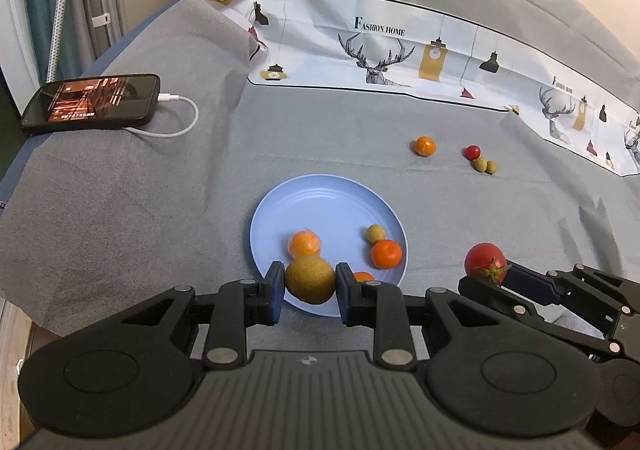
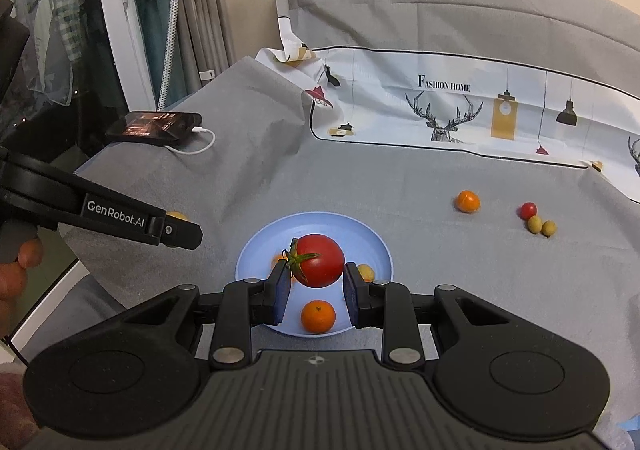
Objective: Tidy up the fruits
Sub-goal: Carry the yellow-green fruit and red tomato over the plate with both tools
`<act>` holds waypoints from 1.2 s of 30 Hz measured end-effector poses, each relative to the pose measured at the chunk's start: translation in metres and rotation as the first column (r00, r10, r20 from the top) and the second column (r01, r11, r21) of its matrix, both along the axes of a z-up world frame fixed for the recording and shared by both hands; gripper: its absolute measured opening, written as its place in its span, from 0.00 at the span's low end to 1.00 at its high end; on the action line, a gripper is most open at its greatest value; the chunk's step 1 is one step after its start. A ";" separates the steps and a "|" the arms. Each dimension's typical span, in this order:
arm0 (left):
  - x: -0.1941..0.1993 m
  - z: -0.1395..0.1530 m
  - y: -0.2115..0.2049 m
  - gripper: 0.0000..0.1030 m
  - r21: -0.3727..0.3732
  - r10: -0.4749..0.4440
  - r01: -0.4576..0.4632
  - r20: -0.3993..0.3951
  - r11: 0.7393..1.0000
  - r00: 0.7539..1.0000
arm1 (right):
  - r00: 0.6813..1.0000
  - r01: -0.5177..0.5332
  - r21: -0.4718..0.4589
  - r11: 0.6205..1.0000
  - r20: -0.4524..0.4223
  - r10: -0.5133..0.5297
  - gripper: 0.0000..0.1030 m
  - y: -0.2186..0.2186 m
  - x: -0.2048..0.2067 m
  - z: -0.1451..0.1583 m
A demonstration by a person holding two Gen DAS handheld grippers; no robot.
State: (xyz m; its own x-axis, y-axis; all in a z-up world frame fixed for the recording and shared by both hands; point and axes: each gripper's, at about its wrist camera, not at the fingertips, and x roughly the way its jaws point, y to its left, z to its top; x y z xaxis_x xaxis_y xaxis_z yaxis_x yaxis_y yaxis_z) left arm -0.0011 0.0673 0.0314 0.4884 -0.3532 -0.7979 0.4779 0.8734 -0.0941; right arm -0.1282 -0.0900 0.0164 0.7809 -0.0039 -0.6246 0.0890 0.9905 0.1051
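Both grippers loaded over the blue plate.
Left gripper pinches a green-brown round fruit; right gripper pinches a tomato, both at lower centre. Risk: a simultaneous release may knock the tangerine off the rim.

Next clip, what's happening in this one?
A person is gathering fruit onto a blue plate. The left hand-held gripper holds a brownish-green round fruit over the plate's near edge; the right hand-held gripper holds a tomato above it. An orange, a cherry tomato and two small greenish fruits remain on the cloth.
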 end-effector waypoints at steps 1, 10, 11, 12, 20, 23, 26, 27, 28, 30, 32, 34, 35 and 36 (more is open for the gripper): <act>0.001 0.000 0.000 0.29 0.000 0.000 0.000 -0.002 1.000 1.000 | 1.000 0.000 0.000 1.000 -0.003 0.000 0.29 0.000 0.001 -0.001; 0.007 -0.007 -0.001 0.29 0.006 0.007 -0.007 -0.016 1.000 1.000 | 1.000 -0.004 0.007 1.000 -0.021 0.004 0.29 -0.002 0.006 -0.005; 0.008 -0.007 -0.001 0.29 0.007 0.008 -0.008 -0.019 1.000 1.000 | 1.000 -0.004 0.008 1.000 -0.023 0.005 0.29 -0.002 0.007 -0.006; 0.009 -0.008 -0.001 0.29 0.008 0.008 -0.008 -0.020 1.000 1.000 | 1.000 -0.005 0.008 1.000 -0.024 0.005 0.29 -0.002 0.007 -0.006; 0.020 -0.015 -0.005 0.29 0.030 0.017 -0.016 -0.027 0.999 0.999 | 0.999 -0.010 0.013 1.000 -0.049 0.010 0.29 -0.002 0.017 -0.014; 0.026 -0.018 -0.008 0.29 0.041 0.015 -0.013 -0.037 0.999 0.999 | 0.998 -0.010 0.014 1.000 -0.056 0.011 0.29 -0.002 0.022 -0.017; 0.033 -0.022 -0.011 0.29 0.049 0.015 -0.013 -0.047 0.999 0.999 | 0.998 -0.010 0.013 1.000 -0.067 0.011 0.29 -0.002 0.029 -0.022; 0.035 -0.023 -0.012 0.29 0.054 0.015 -0.013 -0.050 0.998 0.999 | 0.997 -0.010 0.013 1.000 -0.070 0.011 0.29 -0.003 0.031 -0.024; 0.037 -0.025 -0.013 0.29 0.060 0.015 -0.012 -0.054 0.998 0.998 | 0.997 -0.010 0.014 1.000 -0.074 0.011 0.29 -0.004 0.033 -0.025; 0.042 -0.029 -0.017 0.29 0.073 0.016 -0.011 -0.063 0.997 0.998 | 0.997 -0.012 0.015 1.000 -0.082 0.013 0.29 -0.005 0.038 -0.029; 0.049 -0.034 -0.021 0.29 0.090 0.015 -0.008 -0.074 0.996 0.997 | 0.996 -0.017 0.010 1.000 -0.090 0.017 0.29 -0.005 0.044 -0.033; 0.056 -0.040 -0.026 0.29 0.107 0.014 -0.006 -0.077 0.994 0.997 | 0.995 -0.019 0.006 1.000 -0.098 0.019 0.29 -0.007 0.050 -0.039; 0.059 -0.043 -0.028 0.29 0.116 0.014 -0.005 -0.079 0.993 0.997 | 0.994 -0.019 0.005 1.000 -0.103 0.019 0.29 -0.009 0.054 -0.042; 0.064 -0.046 -0.031 0.29 0.123 0.015 -0.005 -0.082 0.992 0.996 | 0.994 -0.019 0.004 1.000 -0.108 0.019 0.29 -0.009 0.058 -0.045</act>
